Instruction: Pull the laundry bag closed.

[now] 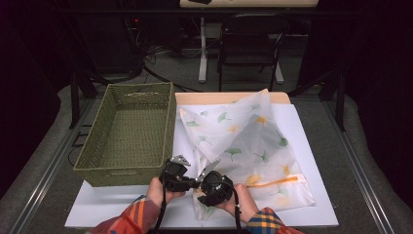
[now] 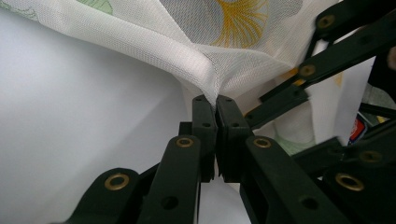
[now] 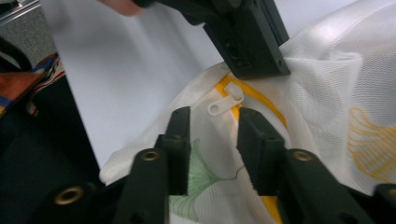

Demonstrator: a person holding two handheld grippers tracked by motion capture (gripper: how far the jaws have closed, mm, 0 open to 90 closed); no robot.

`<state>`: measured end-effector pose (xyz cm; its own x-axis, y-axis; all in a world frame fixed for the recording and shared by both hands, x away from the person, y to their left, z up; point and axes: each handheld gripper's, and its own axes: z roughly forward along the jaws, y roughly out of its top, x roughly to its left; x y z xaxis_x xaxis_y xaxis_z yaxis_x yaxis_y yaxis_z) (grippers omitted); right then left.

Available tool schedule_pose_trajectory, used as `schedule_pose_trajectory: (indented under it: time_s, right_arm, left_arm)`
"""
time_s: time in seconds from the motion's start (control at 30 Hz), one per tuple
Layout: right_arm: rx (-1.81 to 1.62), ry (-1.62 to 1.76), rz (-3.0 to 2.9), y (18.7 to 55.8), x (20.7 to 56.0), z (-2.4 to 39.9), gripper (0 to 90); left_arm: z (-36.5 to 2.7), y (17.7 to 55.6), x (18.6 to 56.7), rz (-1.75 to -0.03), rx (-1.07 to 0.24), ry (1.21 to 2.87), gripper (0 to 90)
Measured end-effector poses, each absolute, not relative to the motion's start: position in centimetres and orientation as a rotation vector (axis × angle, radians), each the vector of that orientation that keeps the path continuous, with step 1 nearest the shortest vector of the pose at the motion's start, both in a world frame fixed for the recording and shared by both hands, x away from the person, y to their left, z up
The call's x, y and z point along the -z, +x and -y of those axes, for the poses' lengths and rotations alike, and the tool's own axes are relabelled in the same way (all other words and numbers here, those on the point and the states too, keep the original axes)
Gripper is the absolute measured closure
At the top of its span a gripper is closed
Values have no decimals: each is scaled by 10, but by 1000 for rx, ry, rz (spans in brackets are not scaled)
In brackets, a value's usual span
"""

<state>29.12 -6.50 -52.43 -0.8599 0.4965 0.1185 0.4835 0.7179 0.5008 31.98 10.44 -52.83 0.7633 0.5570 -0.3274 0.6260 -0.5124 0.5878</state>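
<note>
Fingers (image 2: 205,126), left gripper view: two black pads pinched tight on a fold of the white mesh laundry bag (image 2: 187,60), cloth tented up from the nip; the other gripper's linkage crosses at right.

Right gripper view: right gripper (image 3: 212,123) with jaws partly apart, straddling the bag's edge just short of the white zipper pull (image 3: 225,100) on the yellow zipper (image 3: 261,100); pads not yet pressing. Left gripper's jaw block sits just beyond, clamped on the hem.

High view: left gripper (image 1: 191,181) and right gripper (image 1: 203,176) meet at the near corner of the bag, which lies spread on the white board (image 1: 311,195), beside the empty green wicker basket (image 1: 129,139).

Handling, judged: light, limp, slightly slippery mesh; collapses when lifted. Best hold: hem or zipper tape; the pull tab is small and needs a fine pinch.
</note>
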Motion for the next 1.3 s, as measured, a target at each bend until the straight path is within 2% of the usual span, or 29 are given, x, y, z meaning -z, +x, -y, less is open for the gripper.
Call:
schedule_pose_trajectory:
  time_s: [0.27,0.5,0.67,0.87,1.3]
  right_arm:
    - [-827,879,-2871,300,533,64,738]
    - [-875,936,-2880,304,537,67,838]
    - [-895,933,-2895,305,537,69,889]
    - [-885,909,-2897,303,535,68,894]
    - [-861,926,-2887,301,531,71,900]
  left_arm:
    - [-106,319,526,-861,133,2236,878]
    - [-106,318,526,-870,142,2230,875]
    - [-109,318,529,-887,178,2230,843]
    - [-110,317,533,-899,206,2215,839]
    - [-108,313,526,-850,157,2232,888]
